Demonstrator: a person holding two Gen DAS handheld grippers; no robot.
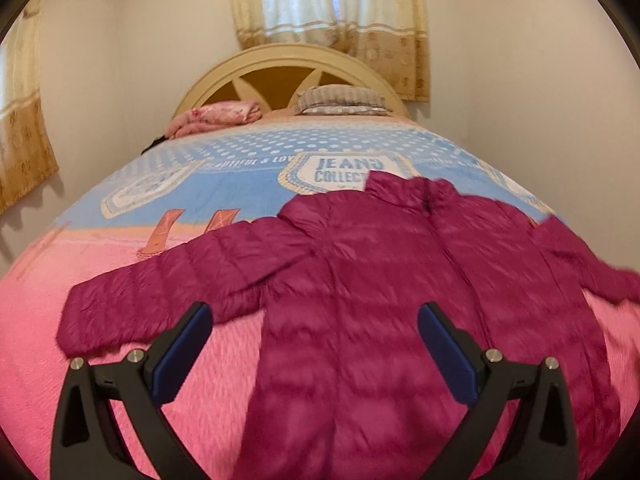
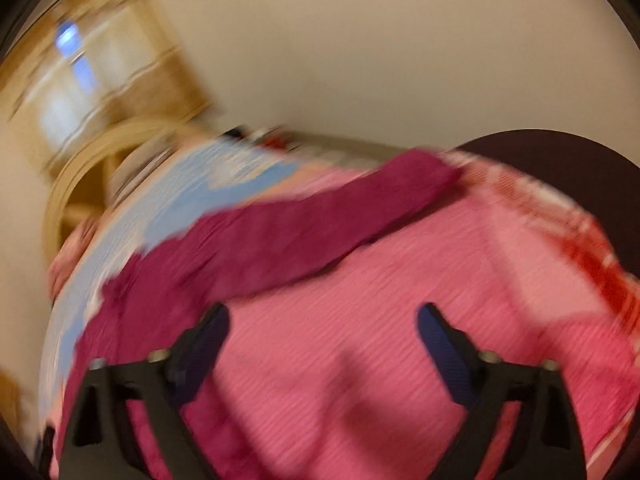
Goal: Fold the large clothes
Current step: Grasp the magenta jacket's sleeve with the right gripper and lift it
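Note:
A magenta quilted puffer jacket (image 1: 380, 280) lies spread flat on the bed, collar toward the headboard, both sleeves stretched out to the sides. My left gripper (image 1: 314, 320) is open and empty, held above the jacket's lower body, its left finger (image 1: 188, 344) over the bedspread beside the left sleeve. The right wrist view is blurred. My right gripper (image 2: 322, 324) is open and empty above the pink bedspread, just below the jacket's right sleeve (image 2: 320, 216).
The bed (image 1: 100, 248) has a pink and blue bedspread. A folded pink blanket (image 1: 216, 118) and a grey pillow (image 1: 340, 100) lie by the cream headboard (image 1: 280, 60). Curtained windows are behind and at left. A dark round object (image 2: 560, 168) sits past the bed's right edge.

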